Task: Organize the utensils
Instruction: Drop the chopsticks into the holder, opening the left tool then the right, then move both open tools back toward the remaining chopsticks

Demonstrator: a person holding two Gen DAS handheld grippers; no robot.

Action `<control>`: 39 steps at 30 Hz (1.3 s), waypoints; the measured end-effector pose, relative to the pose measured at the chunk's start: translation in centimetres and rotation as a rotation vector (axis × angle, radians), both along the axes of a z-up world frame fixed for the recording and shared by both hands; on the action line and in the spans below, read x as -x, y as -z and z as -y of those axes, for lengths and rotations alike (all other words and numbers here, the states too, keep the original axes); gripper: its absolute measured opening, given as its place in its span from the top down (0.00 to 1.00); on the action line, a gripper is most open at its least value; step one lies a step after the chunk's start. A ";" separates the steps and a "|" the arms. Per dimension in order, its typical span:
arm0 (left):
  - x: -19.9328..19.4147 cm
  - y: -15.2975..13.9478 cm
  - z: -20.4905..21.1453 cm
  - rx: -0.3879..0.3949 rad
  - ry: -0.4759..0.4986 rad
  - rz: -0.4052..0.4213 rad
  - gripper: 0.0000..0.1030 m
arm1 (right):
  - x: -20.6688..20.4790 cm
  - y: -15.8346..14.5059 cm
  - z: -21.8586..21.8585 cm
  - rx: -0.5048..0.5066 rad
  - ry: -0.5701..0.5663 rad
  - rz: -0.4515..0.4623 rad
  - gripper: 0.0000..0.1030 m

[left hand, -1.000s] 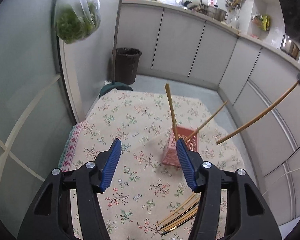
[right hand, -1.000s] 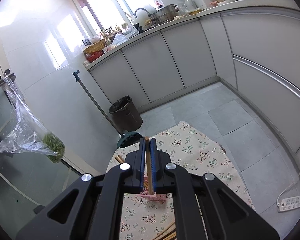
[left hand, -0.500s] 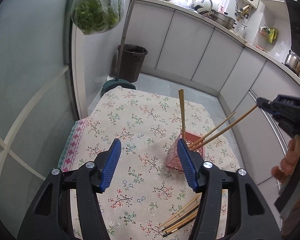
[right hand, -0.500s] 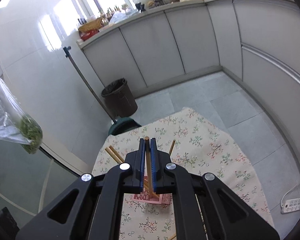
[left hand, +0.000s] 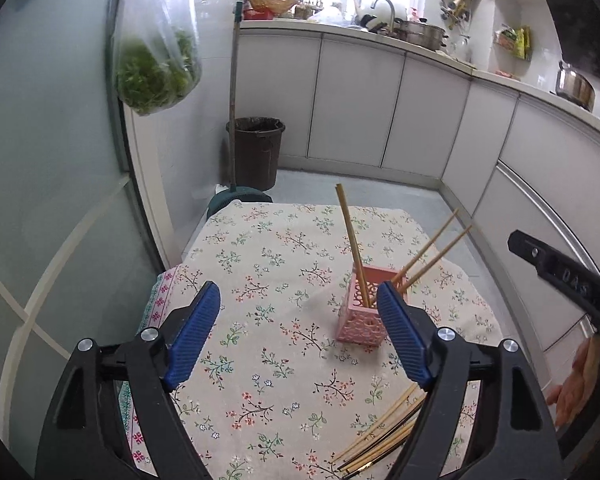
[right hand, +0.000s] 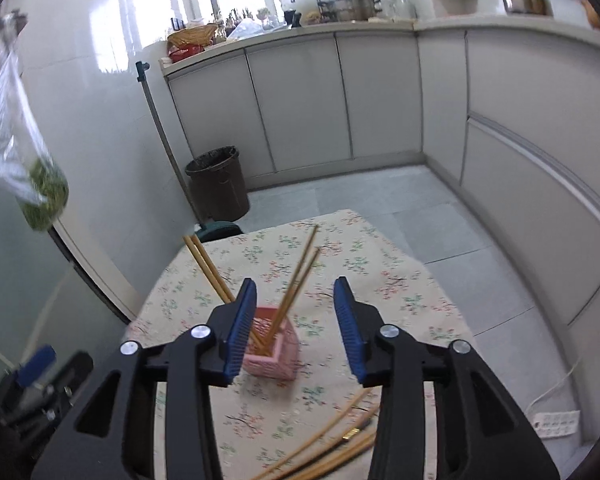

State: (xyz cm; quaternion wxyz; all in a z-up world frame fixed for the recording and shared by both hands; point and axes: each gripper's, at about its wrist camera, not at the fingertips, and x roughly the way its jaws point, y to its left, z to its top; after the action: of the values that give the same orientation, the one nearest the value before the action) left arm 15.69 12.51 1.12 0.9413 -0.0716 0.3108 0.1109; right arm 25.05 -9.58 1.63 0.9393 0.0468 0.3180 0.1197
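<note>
Pink plastic with a pierced lattice pattern makes up the small square holder (left hand: 359, 320), which stands upright on the flowered tablecloth (left hand: 268, 264) right of centre in the left wrist view and just below centre in the right wrist view (right hand: 274, 354). Four pale bamboo chopsticks (left hand: 350, 240) stand in it: a pair close together that leans toward the upper left of the right wrist frame, and two thinner-looking ones that fan out toward the upper right in the left wrist view. More loose chopsticks (left hand: 380, 436) lie flat on the cloth in a rough bundle near the lower right of the left wrist frame, partly hidden behind that gripper's finger; one of them seems to carry a dark band with a gold tip, though the blur makes that hard to confirm. The left gripper (left hand: 300, 336) has just been opening, and its blue ribbed pads now stand wide apart with only bare cloth between them; the holder sits just past its right-hand fingertip. The right gripper (right hand: 296, 320) has also just been opening; its jaws are parted with nothing pressed between the pads, and the holder with its chopsticks shows in the gap, low beside the left-hand pad. In the left wrist view, that same gripper's black body enters from the right edge above a person's hand (left hand: 576, 384).
</note>
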 end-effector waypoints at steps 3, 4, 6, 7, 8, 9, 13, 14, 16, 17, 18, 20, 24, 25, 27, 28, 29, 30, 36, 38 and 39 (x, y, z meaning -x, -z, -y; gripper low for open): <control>0.2 0.1 0.8 -0.019 0.014 -0.001 0.21 | 1.4 0.6 1.0 0.024 0.029 0.011 0.53; 0.4 0.1 1.0 -0.025 0.018 0.001 0.20 | 1.7 0.8 1.3 0.029 0.041 0.008 0.49; 0.6 0.1 1.2 -0.028 0.019 0.003 0.17 | 2.1 1.2 2.0 0.029 0.061 0.004 0.42; 0.6 0.1 1.4 -0.025 0.022 0.004 0.14 | 2.3 1.4 2.3 0.036 0.076 0.001 0.39; 0.6 0.1 1.5 -0.022 0.026 0.003 0.13 | 2.5 1.6 2.6 0.045 0.087 0.001 0.37; 0.7 0.1 1.6 -0.020 0.031 0.002 0.12 | 2.6 1.7 2.7 0.048 0.093 0.001 0.31; 0.7 0.2 2.3 -0.026 0.051 -0.003 0.07 | 2.8 2.5 3.4 0.058 0.117 -0.010 0.17; 0.7 0.3 2.6 -0.033 0.055 -0.007 0.07 | 2.8 2.7 3.6 0.059 0.121 -0.011 0.14; 0.5 0.6 3.1 -0.039 0.069 -0.021 0.07 | 3.1 3.0 3.9 0.067 0.134 -0.010 0.10; 0.3 0.8 3.3 -0.041 0.077 -0.030 0.07 | 3.2 3.2 3.9 0.071 0.138 -0.012 0.09; 0.2 1.0 3.5 -0.042 0.081 -0.035 0.07 | 3.3 3.4 4.1 0.072 0.142 -0.017 0.08; 0.0 1.4 4.0 -0.044 0.090 -0.043 0.07 | 3.4 3.7 4.5 0.077 0.148 -0.033 0.07; -0.6 2.4 5.1 -0.045 0.123 -0.075 0.07 | 3.8 4.3 5.7 0.076 0.173 -0.057 0.06; -1.0 2.9 5.6 -0.047 0.139 -0.096 0.07 | 3.9 4.6 6.2 0.071 0.181 -0.073 0.06; -1.4 3.7 6.1 -0.051 0.152 -0.122 0.07 | 4.1 5.4 7.5 0.056 0.195 -0.111 0.06; -1.8 4.3 6.6 -0.056 0.164 -0.143 0.07 | 4.2 5.8 8.2 0.049 0.206 -0.128 0.06; -2.1 4.6 7.0 -0.060 0.173 -0.158 0.07 | 4.3 6.3 8.9 0.039 0.221 -0.146 0.06; -2.4 5.0 7.3 -0.065 0.181 -0.170 0.07 | 4.5 6.9 9.9 0.023 0.238 -0.171 0.06; -3.3 6.7 9.4 -0.104 0.230 -0.231 0.07 | 5.2 9.3 13.9 -0.019 0.306 -0.277 0.06; -3.9 7.7 10.5 -0.113 0.262 -0.269 0.07 | 5.9 10.0 14.8 -0.024 0.328 -0.305 0.06; -4.2 8.1 10.9 -0.118 0.273 -0.283 0.07 | 6.1 10.3 15.1 -0.027 0.333 -0.319 0.06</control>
State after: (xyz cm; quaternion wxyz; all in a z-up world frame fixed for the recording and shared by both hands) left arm 19.86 1.58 -6.97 0.8970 0.0430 0.4399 0.0092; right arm 18.94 -24.69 -8.64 0.8833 0.1295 0.4486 -0.0415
